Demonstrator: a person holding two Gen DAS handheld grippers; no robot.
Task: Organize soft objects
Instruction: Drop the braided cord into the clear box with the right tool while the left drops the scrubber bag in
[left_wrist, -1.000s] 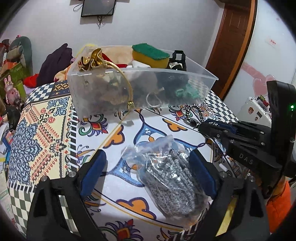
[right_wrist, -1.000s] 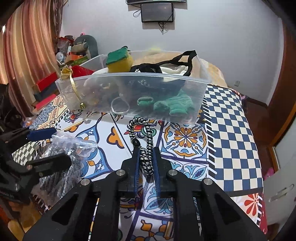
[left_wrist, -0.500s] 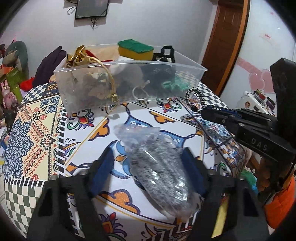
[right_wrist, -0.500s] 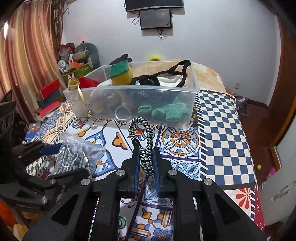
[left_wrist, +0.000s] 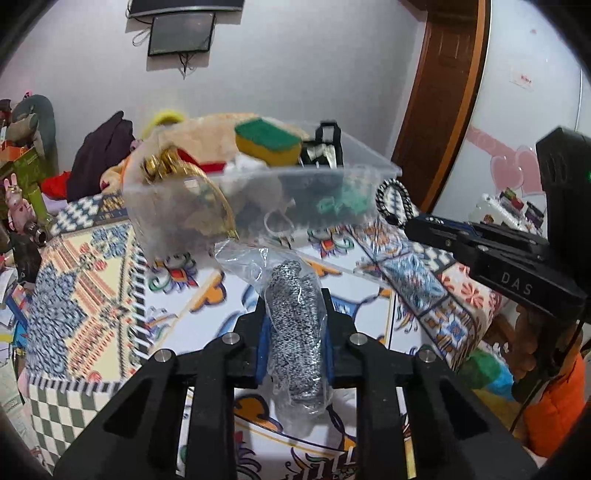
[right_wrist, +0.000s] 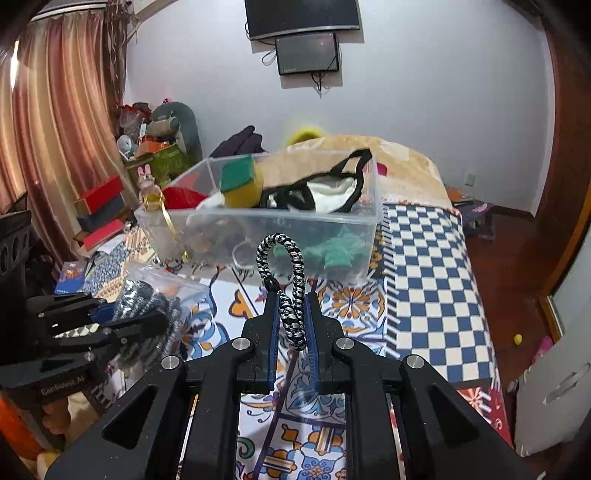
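Note:
My left gripper (left_wrist: 294, 306) is shut on a clear plastic bag of grey speckled fabric (left_wrist: 295, 325) and holds it above the patterned tablecloth; it also shows in the right wrist view (right_wrist: 147, 306). My right gripper (right_wrist: 291, 314) is shut on a black-and-white braided cord loop (right_wrist: 291, 273), also held in the air; the loop shows in the left wrist view (left_wrist: 393, 199). A clear plastic bin (left_wrist: 258, 199) ahead holds a green-and-yellow sponge (left_wrist: 267, 142), a gold ribbon, green cloth and black straps. It also appears in the right wrist view (right_wrist: 266, 229).
The bed or table has a patterned cloth (right_wrist: 424, 266) with a checked border. Clutter of boxes and toys (right_wrist: 147, 155) stands at the left by a curtain. A dark garment (left_wrist: 103, 155) lies behind the bin. A wooden door (left_wrist: 439, 92) is at the right.
My left gripper closed on the bag of fabric and lifted it off the cloth. My right gripper rose with the cord loop. Both views are now higher and nearer the bin.

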